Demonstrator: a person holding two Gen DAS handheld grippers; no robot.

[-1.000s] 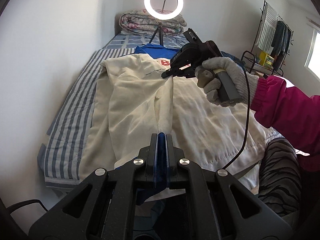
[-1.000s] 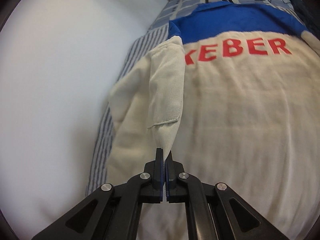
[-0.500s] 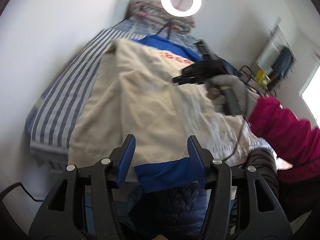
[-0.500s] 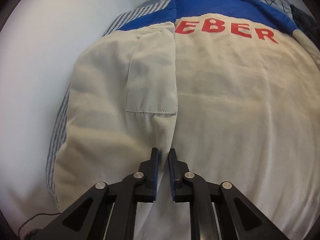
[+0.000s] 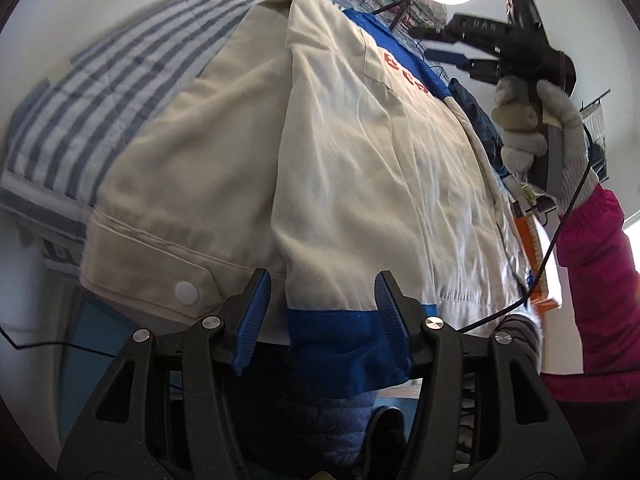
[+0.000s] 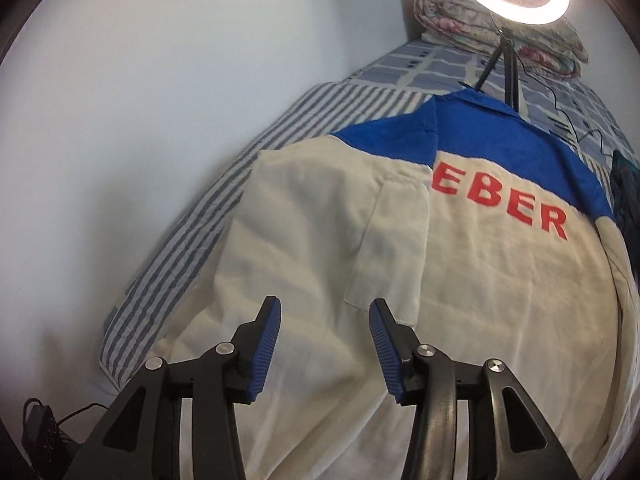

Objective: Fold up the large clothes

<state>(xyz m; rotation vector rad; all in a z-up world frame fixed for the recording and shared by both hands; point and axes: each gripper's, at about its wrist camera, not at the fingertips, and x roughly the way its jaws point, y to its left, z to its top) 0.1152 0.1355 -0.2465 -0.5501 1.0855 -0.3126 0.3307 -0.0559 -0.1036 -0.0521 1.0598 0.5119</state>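
Left gripper gaped, right gripper jaws opening, both empty above jacket; next fold needed opposite side gripped at hem and shoulder.

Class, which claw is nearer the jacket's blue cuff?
Left. The left claw straddles the cream jacket's blue fabric cuff; the right claw is raised farther up the jacket.

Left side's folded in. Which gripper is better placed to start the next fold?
Probably the right gripper. In the left wrist view it is raised near the jacket's unfolded right side, its fingers opening and empty. The left gripper sits low at the blue hem, over the finished fold.
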